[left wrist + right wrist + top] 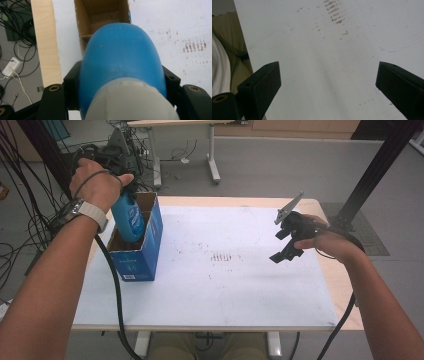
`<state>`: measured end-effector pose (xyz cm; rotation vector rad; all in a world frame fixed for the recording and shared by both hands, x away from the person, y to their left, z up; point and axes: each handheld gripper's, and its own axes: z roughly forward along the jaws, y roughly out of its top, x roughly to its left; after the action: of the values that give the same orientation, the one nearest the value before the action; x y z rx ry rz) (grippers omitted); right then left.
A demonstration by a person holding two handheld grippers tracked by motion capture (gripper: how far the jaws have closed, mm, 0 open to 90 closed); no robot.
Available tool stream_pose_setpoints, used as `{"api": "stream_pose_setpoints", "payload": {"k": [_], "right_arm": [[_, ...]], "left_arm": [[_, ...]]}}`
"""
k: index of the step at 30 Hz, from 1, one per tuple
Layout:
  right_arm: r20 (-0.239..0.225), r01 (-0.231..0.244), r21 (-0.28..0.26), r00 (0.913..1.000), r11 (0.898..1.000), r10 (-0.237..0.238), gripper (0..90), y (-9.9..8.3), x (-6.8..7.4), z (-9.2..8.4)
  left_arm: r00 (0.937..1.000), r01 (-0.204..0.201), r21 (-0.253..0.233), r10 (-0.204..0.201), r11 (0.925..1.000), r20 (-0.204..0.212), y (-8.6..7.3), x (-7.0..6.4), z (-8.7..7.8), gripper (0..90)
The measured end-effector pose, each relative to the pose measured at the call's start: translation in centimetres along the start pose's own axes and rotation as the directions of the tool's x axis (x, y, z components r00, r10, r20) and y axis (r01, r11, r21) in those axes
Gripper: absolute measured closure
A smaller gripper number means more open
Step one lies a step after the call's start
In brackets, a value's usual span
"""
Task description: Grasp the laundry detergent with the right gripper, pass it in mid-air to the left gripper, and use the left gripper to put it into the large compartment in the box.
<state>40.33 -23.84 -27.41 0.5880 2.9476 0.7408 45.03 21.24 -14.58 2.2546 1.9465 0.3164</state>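
The left hand-held gripper (120, 100) was clamped on the blue bottle (127, 217), base-down and partly inside the open cardboard box (145, 255) at the desk's (225, 285) left edge, presumably for stowing upright; the right hand-held gripper (328, 82) hung released above bare desk.

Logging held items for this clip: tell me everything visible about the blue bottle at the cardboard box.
The blue bottle looks like smooth, glossy plastic with a rounded shoulder, a pale grey cap end and white print on its side. It hangs roughly upright, base down, its lower part inside the open top of the blue cardboard box at the table's left. The left gripper is shut on its upper part, one black jaw on each side. Whether its base touches the box floor cannot be seen.
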Motion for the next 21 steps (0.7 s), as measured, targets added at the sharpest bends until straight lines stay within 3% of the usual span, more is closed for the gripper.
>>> {"api": "stream_pose_setpoints", "payload": {"k": [21], "right_arm": [[-0.006,-0.007,0.005,1.0,1.0,0.007,5.9,-0.2,0.0,0.6]], "left_arm": [[1.0,0.001,-0.018,-0.001,0.9998,-0.001,-0.7,0.3,4.4,37.7]]}}
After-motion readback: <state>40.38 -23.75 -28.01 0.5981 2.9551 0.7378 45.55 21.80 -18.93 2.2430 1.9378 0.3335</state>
